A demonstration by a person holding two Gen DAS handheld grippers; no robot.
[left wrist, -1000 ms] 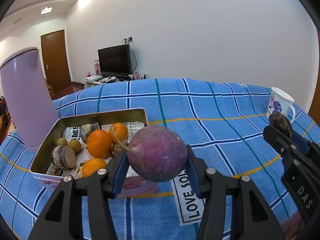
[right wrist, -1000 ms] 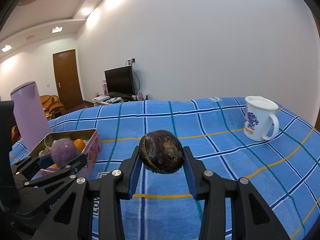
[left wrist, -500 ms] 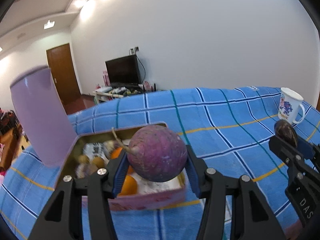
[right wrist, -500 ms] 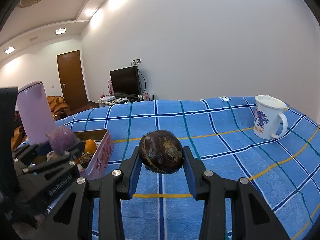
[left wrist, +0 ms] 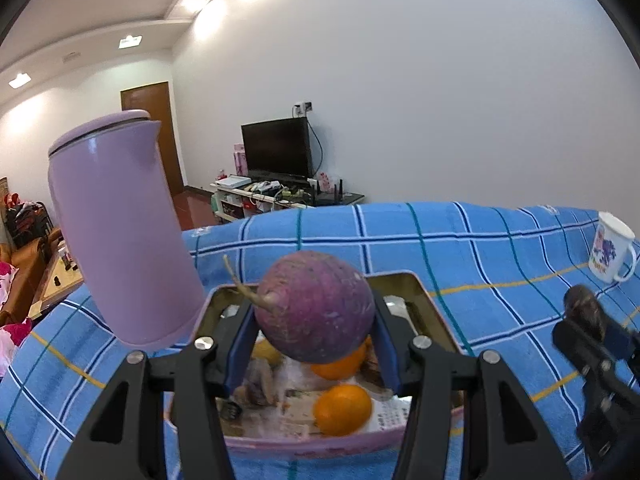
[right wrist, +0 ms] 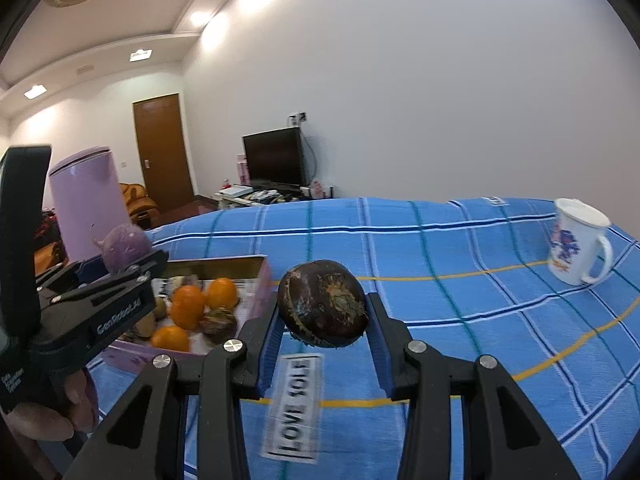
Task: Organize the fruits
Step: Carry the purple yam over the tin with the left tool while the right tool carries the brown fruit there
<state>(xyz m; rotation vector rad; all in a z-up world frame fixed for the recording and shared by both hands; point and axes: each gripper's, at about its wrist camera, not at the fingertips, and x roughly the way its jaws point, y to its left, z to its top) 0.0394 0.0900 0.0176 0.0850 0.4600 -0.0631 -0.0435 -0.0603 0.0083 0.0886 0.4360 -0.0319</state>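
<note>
A plain white wall (left wrist: 420, 100) fills most of the background, and recessed ceiling lights (left wrist: 130, 41) glow along a stepped ceiling. Against the wall a dark, switched-off television (left wrist: 277, 148) stands on a low white media stand (left wrist: 256, 196) cluttered with small items, a cable running up to a wall socket (left wrist: 302, 107) above it. To the left are a closed brown wooden door (right wrist: 162, 148), a reddish-brown floor (left wrist: 196, 210) before it, and an orange-brown sofa (right wrist: 138, 202).
</note>
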